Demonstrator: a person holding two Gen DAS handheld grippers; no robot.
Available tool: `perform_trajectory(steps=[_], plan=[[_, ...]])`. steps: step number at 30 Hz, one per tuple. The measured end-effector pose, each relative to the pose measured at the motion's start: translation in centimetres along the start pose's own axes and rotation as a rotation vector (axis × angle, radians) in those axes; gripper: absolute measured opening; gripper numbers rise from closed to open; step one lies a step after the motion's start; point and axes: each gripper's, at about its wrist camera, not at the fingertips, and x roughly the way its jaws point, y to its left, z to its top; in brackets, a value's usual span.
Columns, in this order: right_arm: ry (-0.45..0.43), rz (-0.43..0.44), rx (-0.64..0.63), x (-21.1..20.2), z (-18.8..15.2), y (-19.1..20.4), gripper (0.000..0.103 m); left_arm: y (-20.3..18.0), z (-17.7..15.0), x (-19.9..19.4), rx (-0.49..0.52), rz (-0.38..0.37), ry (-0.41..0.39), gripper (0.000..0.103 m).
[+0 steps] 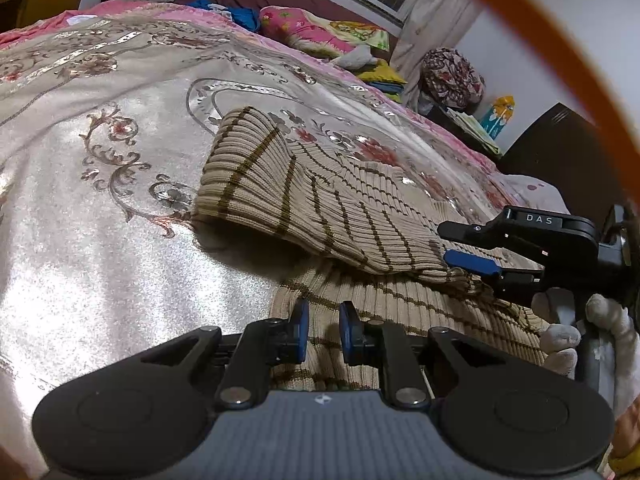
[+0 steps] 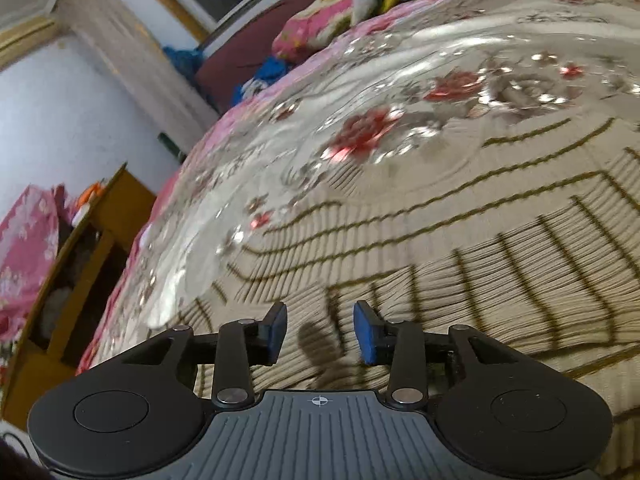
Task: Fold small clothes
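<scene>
A beige ribbed sweater with thin brown stripes lies on the bed, one part folded over the rest. In the left wrist view my left gripper hovers over its near edge. Its blue pads stand a little apart, with the cloth lying flat under the gap. My right gripper comes in from the right at the fold's edge, held by a gloved hand. In the right wrist view the right gripper is open above the sweater, with nothing between its pads.
A shiny floral bedspread covers the bed. Pink pillows and blue clothes lie at the far end. A wooden cabinet stands beside the bed's edge. An orange cable arcs across the upper right.
</scene>
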Motion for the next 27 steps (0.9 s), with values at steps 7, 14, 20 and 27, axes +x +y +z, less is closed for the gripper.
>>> perform_trajectory(steps=[7,14,20,27], plan=[[0.099,0.05,-0.005,1.2,-0.4,0.2,0.039,0.1,0.1,0.0,-0.012,-0.007,0.004,0.024],[0.133,0.083,0.034,1.5,0.1,-0.1,0.039,0.0,0.0,0.0,0.0,-0.004,0.004,0.024],[0.138,0.059,0.006,1.6,0.1,-0.1,0.037,0.0,-0.1,0.0,0.002,-0.004,0.003,0.024],[0.16,0.077,-0.003,2.4,-0.1,0.6,0.026,0.1,0.0,0.1,-0.002,-0.007,0.004,0.024]])
